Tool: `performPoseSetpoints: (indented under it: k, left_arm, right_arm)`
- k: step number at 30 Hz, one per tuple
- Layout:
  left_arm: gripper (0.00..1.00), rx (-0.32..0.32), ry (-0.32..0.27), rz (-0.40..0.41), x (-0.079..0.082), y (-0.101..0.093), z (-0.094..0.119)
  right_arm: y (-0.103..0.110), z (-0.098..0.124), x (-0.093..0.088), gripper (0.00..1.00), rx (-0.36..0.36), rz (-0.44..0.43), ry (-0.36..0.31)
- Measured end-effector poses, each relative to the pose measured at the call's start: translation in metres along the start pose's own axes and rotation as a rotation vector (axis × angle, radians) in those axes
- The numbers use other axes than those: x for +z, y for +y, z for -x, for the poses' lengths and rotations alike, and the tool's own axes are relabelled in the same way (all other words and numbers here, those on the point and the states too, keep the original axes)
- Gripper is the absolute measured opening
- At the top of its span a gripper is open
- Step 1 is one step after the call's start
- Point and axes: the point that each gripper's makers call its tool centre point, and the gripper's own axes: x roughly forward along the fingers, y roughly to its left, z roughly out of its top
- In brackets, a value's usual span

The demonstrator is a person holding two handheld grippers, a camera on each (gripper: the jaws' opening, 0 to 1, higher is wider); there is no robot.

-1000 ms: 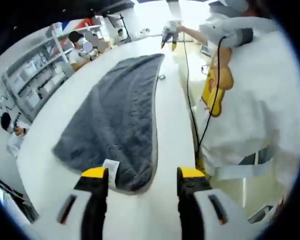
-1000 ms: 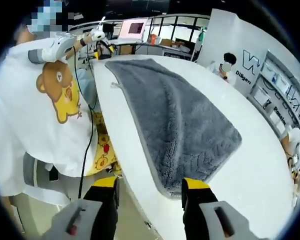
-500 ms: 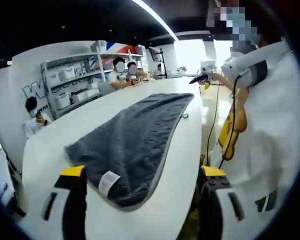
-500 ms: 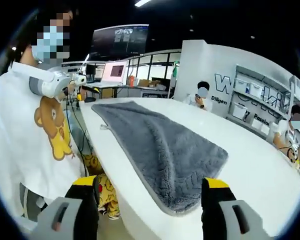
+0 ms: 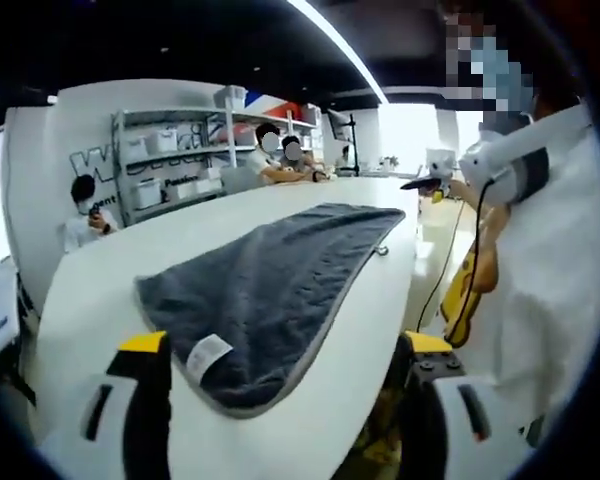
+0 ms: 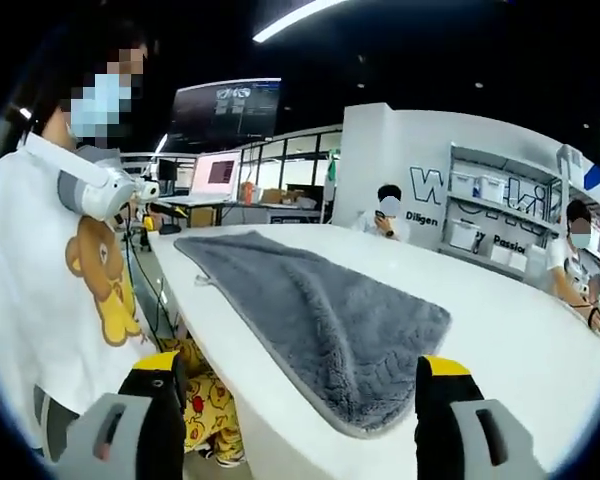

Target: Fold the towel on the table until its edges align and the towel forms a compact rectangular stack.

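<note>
Towel (image 5: 270, 285): grey, plush, lying flat and long on the white table (image 5: 130, 280), close along the table edge nearest the person. In the right gripper view the towel (image 6: 315, 320) runs from near that gripper away toward the far end of the table (image 6: 500, 335).
Towel label: a small white tag (image 5: 208, 356) sits on the near corner of the towel in the left gripper view.
Towel loop: a small hanging loop (image 5: 382, 249) sticks out from the towel's long edge, on the table top.
Left gripper (image 5: 285, 350): jaws spread wide, yellow-tipped, nothing between them; they frame the near end of the towel. Whether the tips touch the table cannot be told from this angle.
Right gripper (image 6: 300, 370): jaws spread wide, holding nothing, framing the opposite short end of the towel.
Person (image 6: 50, 270): stands beside the table in a white shirt with a bear print (image 6: 100, 280); a black cable (image 5: 450, 270) hangs along the shirt.
Other gripper in view: the right gripper shows far off in the left gripper view, by the far end of the towel; its jaw state there is too small to read.
Background: shelving with white bins (image 5: 165, 165) against the wall, seated people (image 5: 280, 160) beyond the table, a monitor (image 6: 220, 172) behind.
</note>
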Motion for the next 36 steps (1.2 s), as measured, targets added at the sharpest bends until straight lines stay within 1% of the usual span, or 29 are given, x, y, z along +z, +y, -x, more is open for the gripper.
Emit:
performPoseSetpoints:
  k: [3,7,9,13,17,23,26,28,29,33,34,36]
  left_arm:
    - [0.99,-0.007,0.011,-0.007,0.0,-0.003,-0.002]
    - [0.99,-0.012,0.02,-0.012,0.001,-0.008,-0.005]
    - [0.99,-0.012,0.02,-0.013,0.001,-0.009,-0.005]
    - [0.99,-0.004,0.019,-0.011,-0.001,-0.005,-0.002]
    - [0.99,-0.004,0.03,-0.014,-0.003,-0.005,-0.002]
    - [0.99,-0.015,0.043,-0.027,0.002,-0.003,-0.007]
    - [0.99,-0.024,0.058,-0.03,0.005,0.005,-0.009]
    - [0.99,-0.041,0.072,-0.04,0.008,0.01,-0.012]
    - [0.98,-0.045,0.085,-0.047,0.01,0.016,-0.014]
    - [0.95,-0.059,0.112,-0.074,0.022,0.032,-0.02]
    - [0.94,-0.064,0.12,-0.082,0.026,0.036,-0.021]
    - [0.89,-0.074,0.146,-0.107,0.031,0.047,-0.025]
  right_arm:
    - [-0.001,-0.001,-0.003,1.0,0.004,-0.001,0.012]
    - [-0.004,0.0,-0.002,1.0,0.008,0.007,0.013]
    - [-0.002,-0.004,0.001,1.0,0.007,0.009,0.013]
    - [-0.002,-0.006,0.004,1.0,0.002,0.018,0.016]
    - [-0.007,-0.004,0.002,1.0,-0.004,0.022,0.024]
    - [-0.016,-0.005,0.002,0.99,-0.002,0.038,0.048]
    - [-0.022,-0.006,0.007,0.98,0.005,0.054,0.057]
    - [-0.028,-0.01,0.014,0.96,0.008,0.071,0.06]
    - [-0.03,-0.013,0.017,0.95,0.012,0.081,0.064]
    - [-0.044,-0.024,0.034,0.85,0.027,0.142,0.088]
    - [-0.048,-0.027,0.039,0.84,0.029,0.153,0.092]
    - [-0.059,-0.032,0.047,0.78,0.037,0.188,0.11]
